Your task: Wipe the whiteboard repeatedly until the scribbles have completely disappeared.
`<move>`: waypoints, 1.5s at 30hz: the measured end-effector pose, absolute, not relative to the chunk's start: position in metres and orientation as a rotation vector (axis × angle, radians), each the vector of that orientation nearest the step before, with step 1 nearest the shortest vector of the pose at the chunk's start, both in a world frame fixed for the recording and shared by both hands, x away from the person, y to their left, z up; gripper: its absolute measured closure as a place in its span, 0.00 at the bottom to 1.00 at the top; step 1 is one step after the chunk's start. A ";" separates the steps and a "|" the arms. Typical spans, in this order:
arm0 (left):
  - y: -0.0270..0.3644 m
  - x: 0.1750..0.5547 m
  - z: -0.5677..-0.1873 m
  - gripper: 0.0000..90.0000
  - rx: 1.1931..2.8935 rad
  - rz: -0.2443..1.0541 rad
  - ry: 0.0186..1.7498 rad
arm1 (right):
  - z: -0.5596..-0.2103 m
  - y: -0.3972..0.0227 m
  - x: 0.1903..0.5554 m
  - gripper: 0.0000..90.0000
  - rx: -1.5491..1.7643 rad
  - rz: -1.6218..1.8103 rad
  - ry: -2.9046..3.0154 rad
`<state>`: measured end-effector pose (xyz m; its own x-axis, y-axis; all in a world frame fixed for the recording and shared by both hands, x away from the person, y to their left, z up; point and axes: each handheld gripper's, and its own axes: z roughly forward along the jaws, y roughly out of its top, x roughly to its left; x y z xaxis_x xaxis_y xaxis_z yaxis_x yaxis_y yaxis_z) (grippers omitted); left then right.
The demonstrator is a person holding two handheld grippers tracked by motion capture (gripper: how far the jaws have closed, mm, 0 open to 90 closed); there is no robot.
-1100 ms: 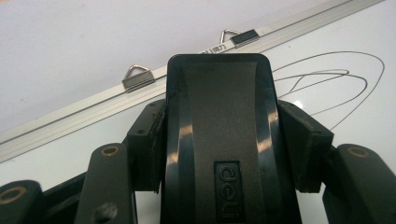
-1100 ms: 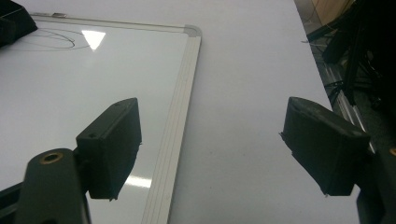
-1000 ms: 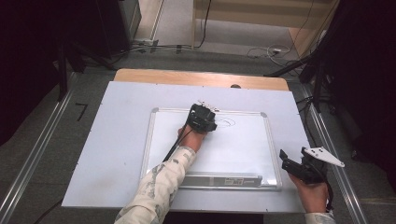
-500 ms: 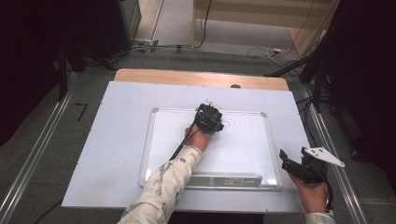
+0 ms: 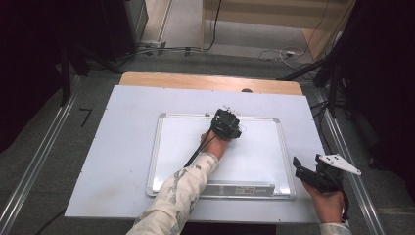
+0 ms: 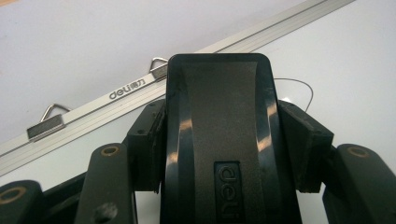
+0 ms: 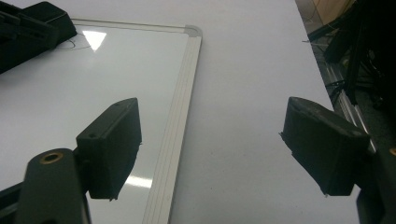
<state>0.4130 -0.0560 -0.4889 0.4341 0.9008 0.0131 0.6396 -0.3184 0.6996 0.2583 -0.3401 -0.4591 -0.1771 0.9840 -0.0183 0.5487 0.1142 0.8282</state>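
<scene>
While left claw (image 6: 219,140) clamps black eraser (image 6: 217,116), seemingly touching whiteboard (image 5: 254,156), right claw (image 7: 210,149) gapes.

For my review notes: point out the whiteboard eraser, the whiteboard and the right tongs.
whiteboard eraser (image 6: 217,140), left gripper view, its black back.
whiteboard (image 5: 254,152), high view, bare white surface.
right tongs (image 7: 210,149), right gripper view, midway between the open pads.
</scene>
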 end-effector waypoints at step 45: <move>-0.117 0.416 -0.488 0.45 2.105 0.507 1.215 | -0.459 -0.342 0.258 0.20 1.484 0.944 1.802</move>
